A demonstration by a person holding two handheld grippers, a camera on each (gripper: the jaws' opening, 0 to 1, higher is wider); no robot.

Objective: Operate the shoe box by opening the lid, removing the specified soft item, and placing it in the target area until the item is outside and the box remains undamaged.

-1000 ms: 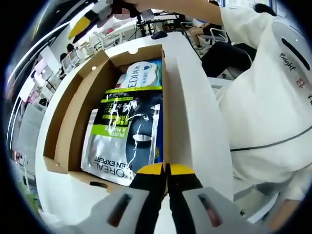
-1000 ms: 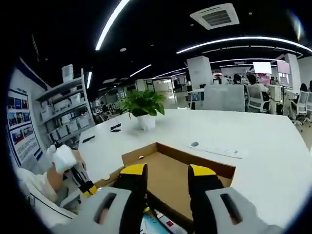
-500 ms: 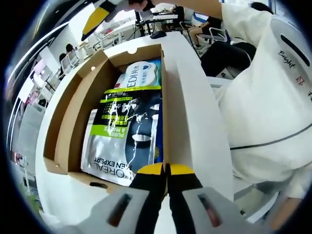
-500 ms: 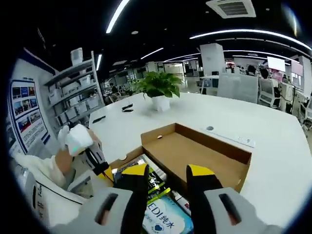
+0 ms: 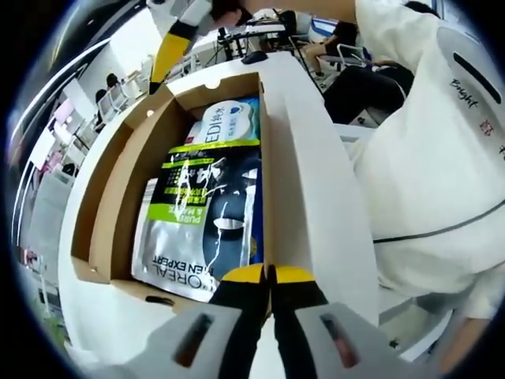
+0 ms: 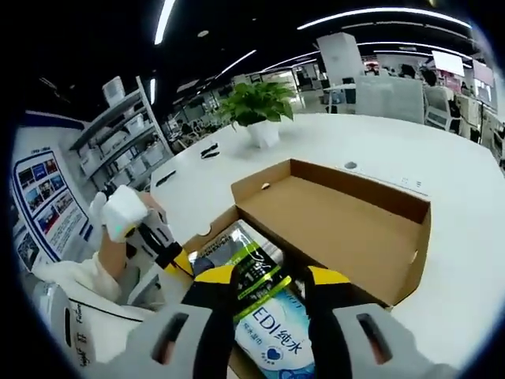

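The shoe box (image 5: pixel 118 197) is lying open on the white table (image 6: pixel 442 197), its lid (image 6: pixel 339 217) folded flat to one side. Inside, soft packs are lying flat in a stack: a grey, black and green sachet pack (image 5: pixel 201 221) printed with "MEN EXPERT" on top, and a white and blue "EDI" pack (image 5: pixel 229 122) poking out from under it at the far end.

The left gripper (image 5: pixel 270 275) is sitting with its yellow-tipped jaws pressed together at the box's near edge, apparently pinching the cardboard wall, which would be steadying the box. The right gripper (image 6: pixel 272 278) is hovering over the box with its jaws spread apart and nothing between them, aimed at the white and blue pack (image 6: pixel 272 328) and the green-striped pack (image 6: pixel 248 272).

These packs look light, thin and floppy, with glossy film that will probably be slippery. A flat face offers nothing to pinch, so the better hold is likely a free edge or corner, where one jaw can slide beneath. The pack will probably sag once lifted. The cardboard walls are thin, so scraping against them risks creasing the box.
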